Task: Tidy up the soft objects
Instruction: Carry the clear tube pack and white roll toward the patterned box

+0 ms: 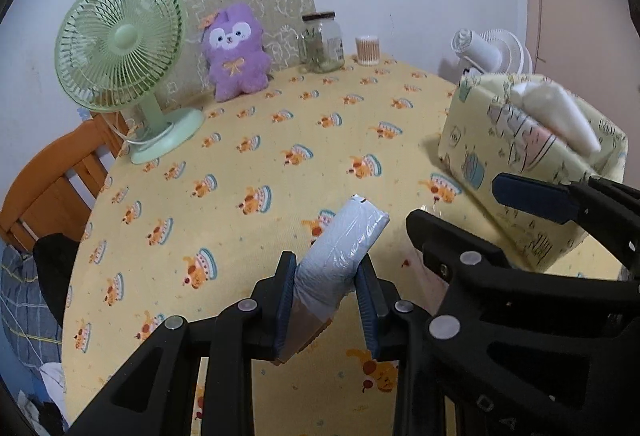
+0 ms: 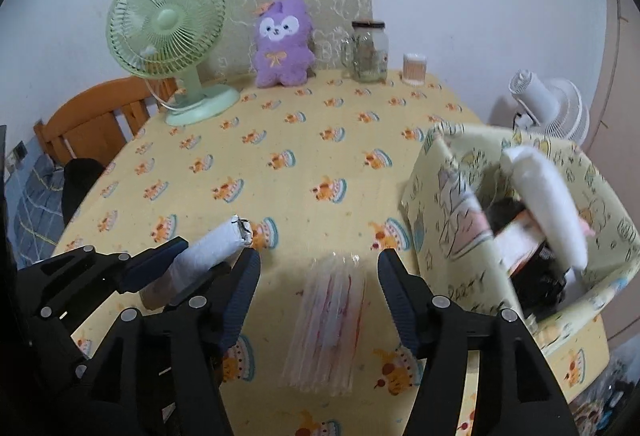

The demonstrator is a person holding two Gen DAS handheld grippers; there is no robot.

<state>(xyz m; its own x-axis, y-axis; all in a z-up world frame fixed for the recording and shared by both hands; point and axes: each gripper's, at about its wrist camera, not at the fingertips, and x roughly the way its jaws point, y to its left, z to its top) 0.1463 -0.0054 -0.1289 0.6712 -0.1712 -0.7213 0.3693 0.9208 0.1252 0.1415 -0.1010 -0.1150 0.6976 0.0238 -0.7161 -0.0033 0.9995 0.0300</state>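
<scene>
Two tools: left tool point(image 1: 326, 300) clamps wrapped pack point(image 1: 344, 248); right tool point(image 2: 318, 300) gapes over blurry clear packet point(image 2: 328, 324).

The tablecloth point(image 2: 304, 139) is soft matt woven cloth, printed with cartoon cakes. On it near the front lies a flat packet point(image 2: 326, 324) of clear, glossy, crinkled plastic film. The pale blue tissue pack point(image 1: 340, 256) has a shiny, wrinkled plastic wrap. To the right, the fabric storage box point(image 2: 448, 236) looks like smooth, faintly sheeny printed cloth. At the far side, the purple plush toy point(image 2: 282, 43) is fuzzy pile; the green fan point(image 2: 168, 23) is smooth satin plastic; the jar point(image 2: 368, 51) is clear glass. The chair point(image 2: 92, 119) at the left is varnished orange wood.
</scene>
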